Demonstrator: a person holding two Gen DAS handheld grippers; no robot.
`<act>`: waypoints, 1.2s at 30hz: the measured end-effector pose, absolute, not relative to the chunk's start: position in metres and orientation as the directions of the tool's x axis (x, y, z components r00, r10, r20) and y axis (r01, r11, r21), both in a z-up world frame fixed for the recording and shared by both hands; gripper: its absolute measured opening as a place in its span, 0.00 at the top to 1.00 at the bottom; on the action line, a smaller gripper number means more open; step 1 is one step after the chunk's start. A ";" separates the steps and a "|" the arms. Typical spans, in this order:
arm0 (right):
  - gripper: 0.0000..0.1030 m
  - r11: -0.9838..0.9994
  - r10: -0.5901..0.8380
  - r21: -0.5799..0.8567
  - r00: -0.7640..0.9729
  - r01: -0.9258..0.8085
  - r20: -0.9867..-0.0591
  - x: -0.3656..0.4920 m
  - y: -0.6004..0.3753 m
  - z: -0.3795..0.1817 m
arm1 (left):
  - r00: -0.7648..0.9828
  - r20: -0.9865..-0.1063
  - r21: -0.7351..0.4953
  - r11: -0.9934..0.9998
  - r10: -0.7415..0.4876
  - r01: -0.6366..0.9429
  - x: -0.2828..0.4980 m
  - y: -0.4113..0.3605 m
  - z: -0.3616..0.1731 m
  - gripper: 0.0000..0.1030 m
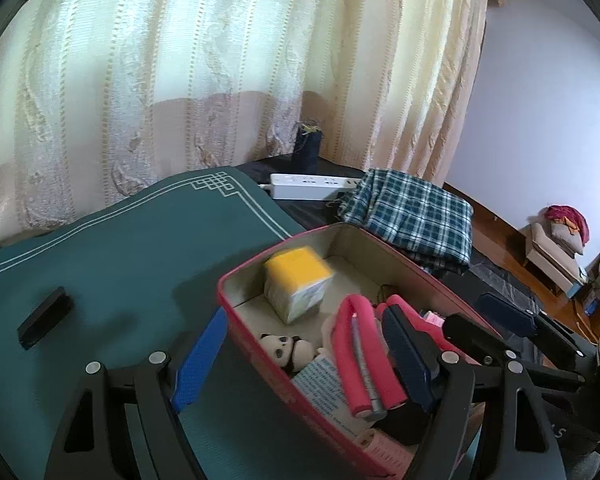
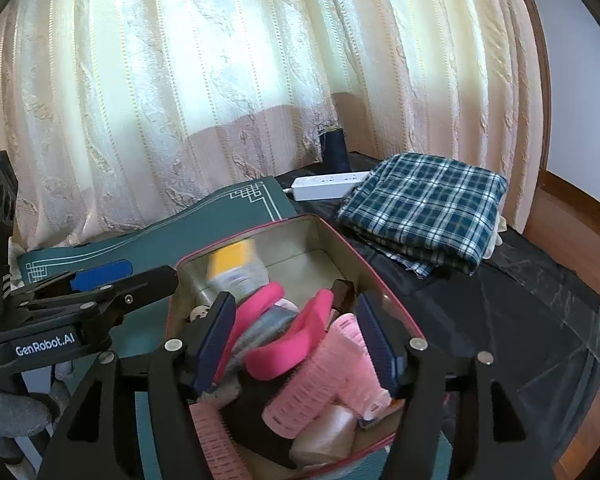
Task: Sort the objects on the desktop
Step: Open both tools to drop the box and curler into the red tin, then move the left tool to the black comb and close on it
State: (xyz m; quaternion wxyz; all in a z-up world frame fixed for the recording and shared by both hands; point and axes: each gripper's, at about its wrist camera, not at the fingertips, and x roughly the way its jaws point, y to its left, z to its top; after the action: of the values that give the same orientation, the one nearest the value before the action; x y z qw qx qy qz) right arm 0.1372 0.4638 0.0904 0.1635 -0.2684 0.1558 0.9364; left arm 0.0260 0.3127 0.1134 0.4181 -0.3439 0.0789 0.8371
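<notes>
A red open box (image 1: pixel 224 288) (image 2: pixel 384 280) sits on a green mat (image 1: pixel 120 248) (image 2: pixel 160 240). Inside are a yellow-topped carton (image 1: pixel 296 280), blurred as if moving (image 2: pixel 236 268), a pink hand-grip exerciser (image 1: pixel 360 360) (image 2: pixel 284 340), a small panda toy (image 1: pixel 284 348), pink hair rollers (image 2: pixel 320 372) and papers. My left gripper (image 1: pixel 304 356) is open, its jaws astride the box's left wall. My right gripper (image 2: pixel 296 340) is open above the box's contents, around the pink exerciser without closing on it. It also shows in the left wrist view (image 1: pixel 492 324).
A small black block (image 1: pixel 44 316) lies on the mat at left. A folded plaid cloth (image 1: pixel 412 216) (image 2: pixel 424 208), a white power strip (image 1: pixel 312 184) (image 2: pixel 328 184) and a dark thread spool (image 1: pixel 306 148) (image 2: pixel 334 148) lie behind the box. A curtain (image 1: pixel 180 80) hangs behind.
</notes>
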 end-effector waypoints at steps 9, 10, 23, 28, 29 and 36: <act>0.28 -0.918 0.206 0.178 -0.809 -0.355 -0.551 0.127 0.443 0.092 | -0.441 -0.644 -0.165 -0.677 0.625 -0.717 0.014 0.280 0.108 0.21; 0.28 -0.920 0.204 0.175 -0.810 -0.351 -0.550 0.126 0.441 0.093 | -0.444 -0.644 -0.167 -0.682 0.622 -0.712 0.012 0.276 0.107 0.21; 0.24 -0.957 0.152 0.121 -0.814 -0.262 -0.561 0.094 0.386 0.097 | -0.525 -0.642 -0.192 -0.780 0.558 -0.595 -0.018 0.200 0.095 0.21; 0.24 -0.973 0.118 0.097 -0.811 -0.209 -0.572 0.079 0.359 0.093 | -0.547 -0.655 -0.190 -0.815 0.521 -0.548 -0.031 0.171 0.087 0.21; 0.24 -0.975 0.112 0.093 -0.810 -0.201 -0.575 0.076 0.354 0.092 | -0.552 -0.658 -0.187 -0.821 0.512 -0.540 -0.033 0.166 0.085 0.21; 0.23 -0.984 0.082 0.077 -0.793 -0.160 -0.603 0.056 0.329 0.080 | -0.569 -0.669 -0.186 -0.849 0.478 -0.494 -0.049 0.137 0.074 0.21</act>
State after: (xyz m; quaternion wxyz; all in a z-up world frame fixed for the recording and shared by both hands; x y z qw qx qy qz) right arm 0.0560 0.3294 0.0803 0.0641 -0.3150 0.0621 0.9449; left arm -0.0492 0.1370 0.0744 0.2742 -0.3742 0.0109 0.8858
